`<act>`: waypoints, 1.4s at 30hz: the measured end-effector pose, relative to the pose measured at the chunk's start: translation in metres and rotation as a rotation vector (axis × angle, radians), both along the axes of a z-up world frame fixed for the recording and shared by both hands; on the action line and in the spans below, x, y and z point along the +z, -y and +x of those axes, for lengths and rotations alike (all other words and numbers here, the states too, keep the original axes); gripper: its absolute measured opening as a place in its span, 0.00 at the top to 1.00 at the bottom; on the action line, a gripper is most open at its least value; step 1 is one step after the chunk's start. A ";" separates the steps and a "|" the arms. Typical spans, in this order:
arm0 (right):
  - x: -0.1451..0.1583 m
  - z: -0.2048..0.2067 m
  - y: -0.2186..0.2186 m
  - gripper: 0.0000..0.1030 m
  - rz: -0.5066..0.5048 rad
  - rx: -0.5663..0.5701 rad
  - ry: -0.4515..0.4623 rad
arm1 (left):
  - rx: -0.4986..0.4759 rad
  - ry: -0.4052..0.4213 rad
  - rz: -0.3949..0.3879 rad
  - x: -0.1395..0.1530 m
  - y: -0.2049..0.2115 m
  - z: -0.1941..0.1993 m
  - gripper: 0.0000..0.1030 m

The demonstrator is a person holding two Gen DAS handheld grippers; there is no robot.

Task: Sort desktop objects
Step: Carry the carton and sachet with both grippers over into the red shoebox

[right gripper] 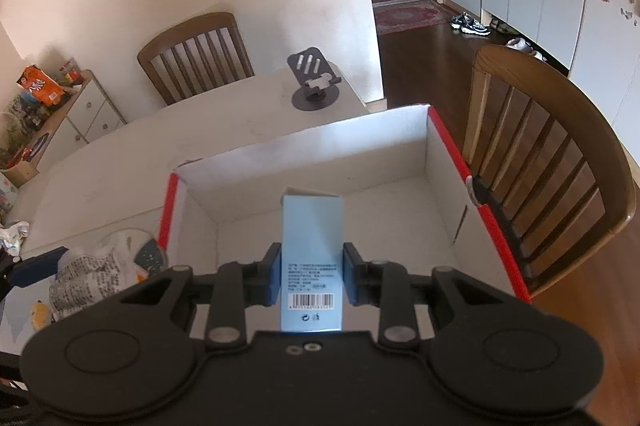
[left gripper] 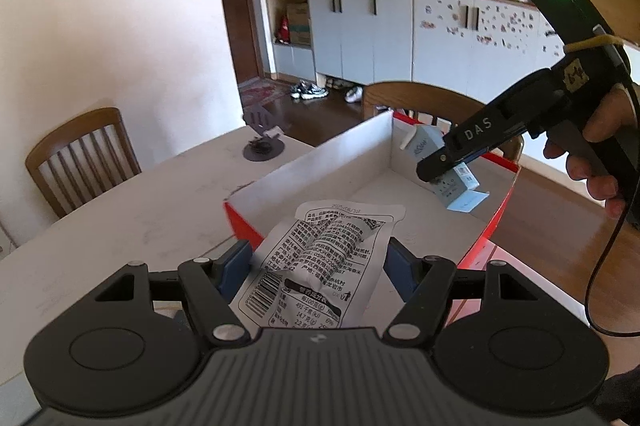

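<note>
The left gripper (left gripper: 318,266) clamps a white snack packet (left gripper: 320,258), jaws fairly wide on its crumpled sides, at the near rim of the red box (left gripper: 244,222). The right gripper (right gripper: 312,272) pinches a pale blue carton (right gripper: 312,246), jaws narrow, above the box's bare white floor. The box stands on the white table (left gripper: 120,210). A grey phone stand (right gripper: 314,82) sits at the table's far edge, well apart. Wooden chairs (right gripper: 540,154) crowd the box's right side and far end.
</note>
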State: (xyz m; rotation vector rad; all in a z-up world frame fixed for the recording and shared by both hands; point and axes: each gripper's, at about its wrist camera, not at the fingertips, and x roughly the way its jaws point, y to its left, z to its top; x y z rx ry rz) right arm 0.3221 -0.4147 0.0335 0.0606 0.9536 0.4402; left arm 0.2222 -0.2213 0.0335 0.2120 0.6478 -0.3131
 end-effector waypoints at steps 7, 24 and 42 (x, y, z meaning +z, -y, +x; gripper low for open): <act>-0.011 0.012 0.005 0.72 -0.019 0.002 -0.028 | -0.052 -0.032 0.034 -0.009 0.026 0.021 0.31; -0.048 0.044 0.010 0.72 -0.130 0.047 -0.093 | -0.138 -0.134 0.144 -0.050 0.067 0.077 0.31; -0.089 0.067 0.002 0.72 -0.211 0.100 -0.176 | -0.134 -0.314 0.168 -0.086 0.084 0.123 0.31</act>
